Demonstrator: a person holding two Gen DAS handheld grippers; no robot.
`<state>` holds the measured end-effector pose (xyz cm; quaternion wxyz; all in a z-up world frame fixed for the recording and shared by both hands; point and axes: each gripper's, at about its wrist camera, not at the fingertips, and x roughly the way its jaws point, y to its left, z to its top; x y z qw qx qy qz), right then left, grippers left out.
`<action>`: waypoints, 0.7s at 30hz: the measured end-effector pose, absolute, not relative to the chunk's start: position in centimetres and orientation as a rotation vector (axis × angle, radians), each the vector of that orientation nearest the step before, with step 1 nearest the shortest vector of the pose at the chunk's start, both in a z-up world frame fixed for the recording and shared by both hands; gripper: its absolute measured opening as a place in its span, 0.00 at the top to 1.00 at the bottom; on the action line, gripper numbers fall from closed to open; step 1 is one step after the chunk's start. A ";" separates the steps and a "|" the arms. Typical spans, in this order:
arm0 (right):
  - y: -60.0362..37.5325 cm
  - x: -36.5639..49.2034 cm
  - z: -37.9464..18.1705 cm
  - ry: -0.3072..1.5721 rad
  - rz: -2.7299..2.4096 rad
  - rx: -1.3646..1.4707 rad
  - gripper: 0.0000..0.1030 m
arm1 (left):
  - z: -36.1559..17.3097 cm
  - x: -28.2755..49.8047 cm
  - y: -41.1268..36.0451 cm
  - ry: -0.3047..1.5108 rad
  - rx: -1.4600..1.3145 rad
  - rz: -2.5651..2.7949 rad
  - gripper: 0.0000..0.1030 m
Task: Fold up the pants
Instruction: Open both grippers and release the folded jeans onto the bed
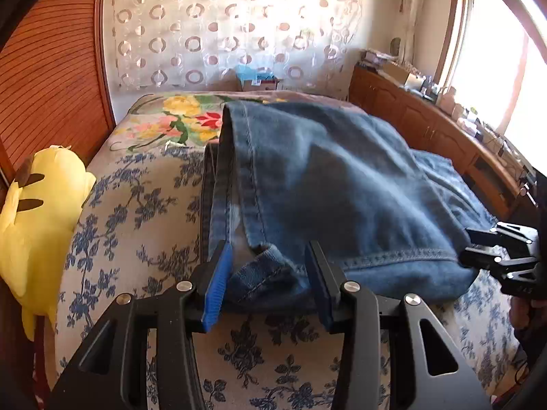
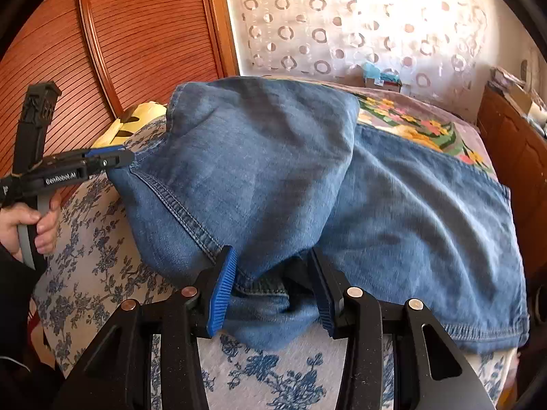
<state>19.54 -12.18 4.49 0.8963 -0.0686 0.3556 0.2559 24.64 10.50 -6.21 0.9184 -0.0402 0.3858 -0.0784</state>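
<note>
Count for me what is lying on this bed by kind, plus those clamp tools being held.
Blue denim jeans: 1
Yellow plush toy: 1
Black hand-held gripper with blue pads: 2, left and right
Total: 4

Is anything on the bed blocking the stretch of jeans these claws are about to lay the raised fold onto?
Nothing visible does. Both the left claw and the right claw have bunched denim of the jeans between their fingers, and the flat leg beyond lies bare on the bed. The yellow plush toy sits off at the bed's edge.
</note>
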 end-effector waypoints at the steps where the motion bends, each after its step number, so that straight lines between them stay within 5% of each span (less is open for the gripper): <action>1: -12.4 19.4 4.5 0.735 0.526 -0.137 0.56 | -6.3 24.6 10.5 0.798 -0.081 -0.165 0.56; 4: -12.9 19.1 4.4 0.735 0.521 -0.118 0.55 | -6.7 24.2 10.1 0.810 -0.057 -0.180 0.61; 10: -14.5 19.3 3.4 0.738 0.516 -0.090 0.53 | -6.1 23.0 10.1 0.765 -0.046 -0.192 0.89; 21: -15.4 19.2 3.0 0.743 0.521 -0.074 0.52 | -5.5 20.8 11.5 0.717 -0.079 -0.088 0.92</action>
